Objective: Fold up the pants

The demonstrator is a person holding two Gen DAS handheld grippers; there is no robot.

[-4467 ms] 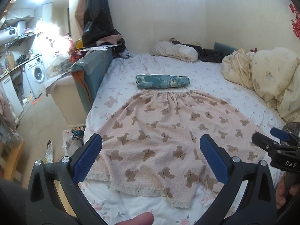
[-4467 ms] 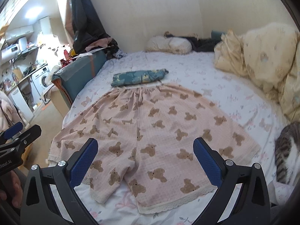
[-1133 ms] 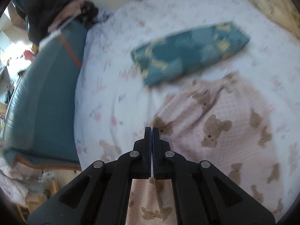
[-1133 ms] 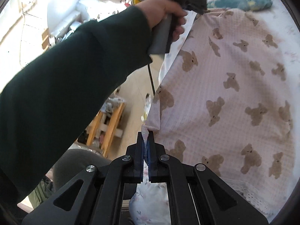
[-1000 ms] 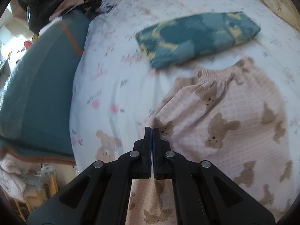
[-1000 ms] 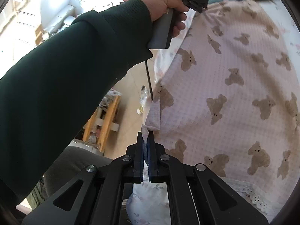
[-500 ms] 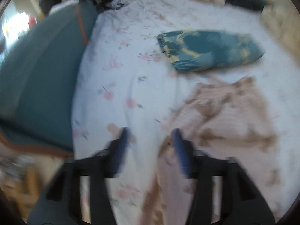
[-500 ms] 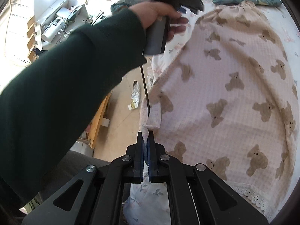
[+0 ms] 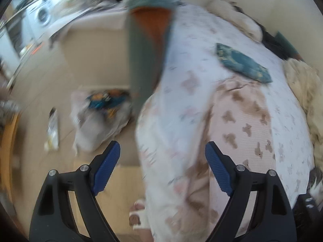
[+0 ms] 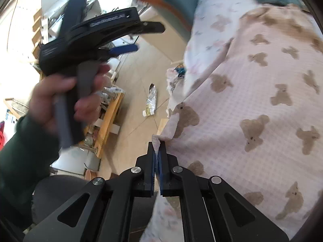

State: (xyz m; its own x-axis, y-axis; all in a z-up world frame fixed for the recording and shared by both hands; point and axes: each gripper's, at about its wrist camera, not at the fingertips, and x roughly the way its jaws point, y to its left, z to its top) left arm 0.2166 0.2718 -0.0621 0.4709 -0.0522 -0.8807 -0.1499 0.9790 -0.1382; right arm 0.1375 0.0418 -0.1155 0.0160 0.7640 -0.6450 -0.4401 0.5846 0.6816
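With pink bear-print cotton pants [image 10: 252, 104] folded lengthwise, cross-folds remain; right gripper [image 10: 156, 153] pinches hem corner, left gripper [image 9: 161, 169] spread, empty.

You're in a lived-in home bedroom: a bed [image 9: 197, 64] in floral sheets, pillows [image 9: 232, 18] at its head, a washing machine [image 9: 43, 17] beyond its side.

Pink pants [image 10: 262, 104], brown bear print

Teal folded cloth [image 9: 243, 63] on floral bedsheet [image 9: 193, 64]; washing machine [image 9: 43, 16] (blurred) far left; wrapper [image 10: 151, 100] on floor.
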